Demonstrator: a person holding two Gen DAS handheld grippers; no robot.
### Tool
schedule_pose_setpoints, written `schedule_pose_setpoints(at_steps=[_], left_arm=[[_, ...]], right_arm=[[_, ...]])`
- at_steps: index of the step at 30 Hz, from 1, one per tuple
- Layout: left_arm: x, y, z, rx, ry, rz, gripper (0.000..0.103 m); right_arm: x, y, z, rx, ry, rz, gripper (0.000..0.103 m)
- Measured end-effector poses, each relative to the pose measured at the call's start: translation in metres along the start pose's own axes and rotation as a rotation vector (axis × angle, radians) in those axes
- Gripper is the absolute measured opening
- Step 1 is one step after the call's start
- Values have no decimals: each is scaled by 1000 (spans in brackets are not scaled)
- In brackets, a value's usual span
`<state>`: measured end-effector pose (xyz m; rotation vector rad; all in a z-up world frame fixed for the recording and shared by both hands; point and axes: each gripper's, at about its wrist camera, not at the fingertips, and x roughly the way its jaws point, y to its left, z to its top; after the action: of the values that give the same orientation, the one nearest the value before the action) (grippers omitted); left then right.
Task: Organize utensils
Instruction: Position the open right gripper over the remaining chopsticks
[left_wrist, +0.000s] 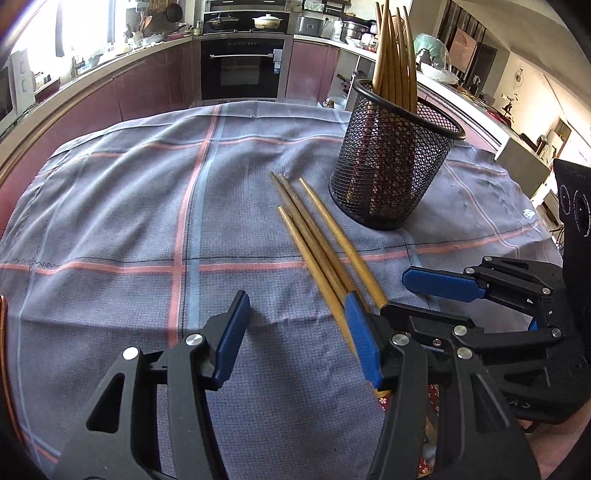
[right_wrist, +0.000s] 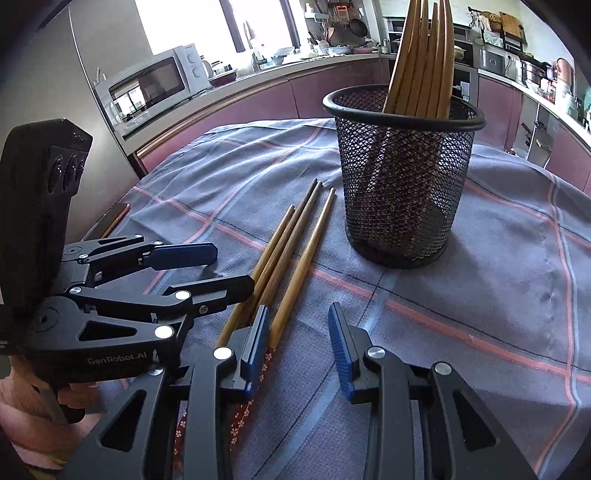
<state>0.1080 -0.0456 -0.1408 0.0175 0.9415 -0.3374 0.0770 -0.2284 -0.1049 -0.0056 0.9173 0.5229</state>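
Note:
Several loose wooden chopsticks lie side by side on the checked cloth, their red flowered handle ends toward me. Behind them stands a black mesh cup with more chopsticks upright in it. My left gripper is open just left of the bundle, its right finger lying over the handle ends and only cloth between the pads. My right gripper is open low over the cloth. The outermost chopstick runs in beside its left pad, not squeezed.
The grey-blue cloth covers the table, whose wooden edge shows at the left. Kitchen counters, an oven and a microwave stand beyond it. A hand holds the left gripper's handle.

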Motion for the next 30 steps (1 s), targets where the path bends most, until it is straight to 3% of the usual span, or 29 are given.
schedule_pose_setpoints(at_steps=[7, 12, 19, 30], left_arm=[[1, 1, 1, 21, 10, 7, 50], [0, 6, 1, 30, 23, 24, 37], [-2, 8, 3, 1, 16, -32, 41], [3, 1, 3, 25, 27, -23, 42]], right_arm=[[-1, -1, 0, 1, -1, 0, 32], [-2, -2, 0, 5, -2, 2, 32], [-4, -5, 0, 16, -5, 12, 32], [-4, -7, 1, 15, -5, 14, 32]])
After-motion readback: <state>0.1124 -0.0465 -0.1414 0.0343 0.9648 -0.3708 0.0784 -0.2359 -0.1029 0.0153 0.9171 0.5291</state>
